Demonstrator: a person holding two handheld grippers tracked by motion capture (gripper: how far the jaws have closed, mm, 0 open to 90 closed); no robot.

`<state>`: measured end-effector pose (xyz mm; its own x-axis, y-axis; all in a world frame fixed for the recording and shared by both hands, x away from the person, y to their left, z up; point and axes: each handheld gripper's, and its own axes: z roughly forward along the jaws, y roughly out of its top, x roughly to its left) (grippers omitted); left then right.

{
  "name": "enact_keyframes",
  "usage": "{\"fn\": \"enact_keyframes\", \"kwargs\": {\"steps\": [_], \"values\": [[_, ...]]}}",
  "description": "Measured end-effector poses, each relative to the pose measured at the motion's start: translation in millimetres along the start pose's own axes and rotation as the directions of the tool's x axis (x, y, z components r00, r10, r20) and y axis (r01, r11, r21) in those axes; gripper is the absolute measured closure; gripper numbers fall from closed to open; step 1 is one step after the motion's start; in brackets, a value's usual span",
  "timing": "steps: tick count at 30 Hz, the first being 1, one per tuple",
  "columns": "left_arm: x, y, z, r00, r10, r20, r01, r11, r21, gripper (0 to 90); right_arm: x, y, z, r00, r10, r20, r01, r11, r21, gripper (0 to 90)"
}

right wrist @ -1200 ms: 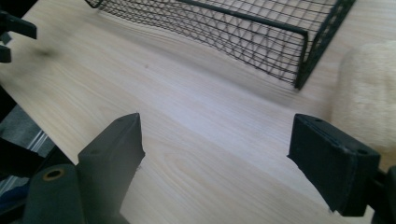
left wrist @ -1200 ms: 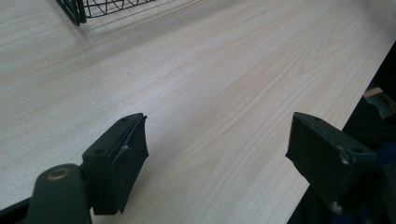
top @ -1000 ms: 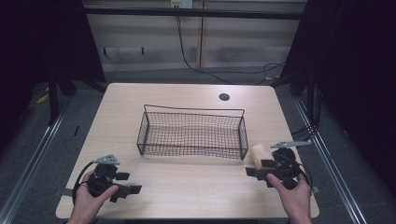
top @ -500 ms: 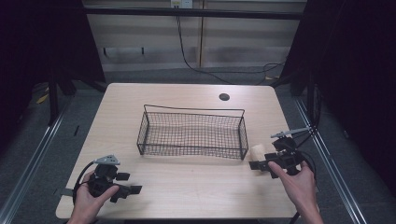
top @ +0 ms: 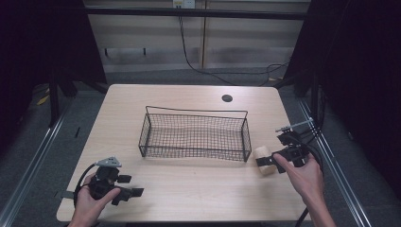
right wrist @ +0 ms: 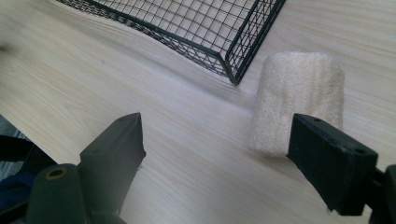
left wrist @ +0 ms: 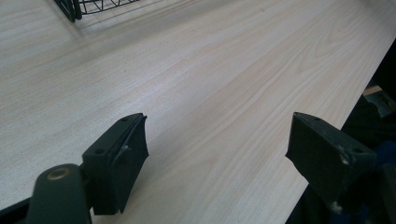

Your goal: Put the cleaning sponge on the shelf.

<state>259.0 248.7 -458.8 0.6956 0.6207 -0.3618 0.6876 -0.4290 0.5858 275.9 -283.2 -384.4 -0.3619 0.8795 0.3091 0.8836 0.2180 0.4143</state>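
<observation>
1. Since the earlier frames, the right gripper (top: pixel 270 160) has shifted outward toward the right edge of the counter (top: pixel 189 189), and its jaws have just been opening; nothing sits between them. The left gripper (top: pixel 124 190) has kept its place.
2. Sponge roll (top: pixel 263 159): pale, cylindrical, lying on the counter just outside the wire basket (top: pixel 194 135) at its near right corner. In the right gripper view the roll (right wrist: pixel 299 100) lies just beyond the right-hand jaw, off the centreline.
3. Step in hand, as judged: lining up to grasp the roll. The next move calls for swinging the wide-open right gripper until the roll sits between the jaws, then closing.
4. Right hand (top: pixel 302 177): forearm in from below, gripper pointed left toward the roll.
5. Left gripper: jaws spread wide, empty, held low near the front-left corner.
</observation>
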Motion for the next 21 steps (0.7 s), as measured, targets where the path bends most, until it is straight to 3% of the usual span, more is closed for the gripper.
{"fn": "enact_keyframes", "kwargs": {"steps": [7, 15, 21], "values": [[0.2, -0.1, 0.3, 1.0000, 0.004, -0.001, -0.004, 1.0000, 0.002, 19.8, -9.6, 7.8, 2.2, 0.9997, 0.007, 0.024, -0.009, 0.999, 0.053, 19.6], [-0.2, -0.1, 0.9, 1.0000, 0.001, -0.005, -0.001, 1.0000, -0.001, 19.8, -20.1, 18.1, 10.3, 0.9993, 0.025, 0.030, -0.029, 0.988, 0.150, 20.1], [0.2, -0.1, 0.6, 1.0000, 0.003, -0.005, -0.003, 1.0000, 0.003, 19.8, -26.9, 21.9, 15.1, 0.9986, 0.039, 0.034, -0.044, 0.985, 0.169, 20.0]]}}
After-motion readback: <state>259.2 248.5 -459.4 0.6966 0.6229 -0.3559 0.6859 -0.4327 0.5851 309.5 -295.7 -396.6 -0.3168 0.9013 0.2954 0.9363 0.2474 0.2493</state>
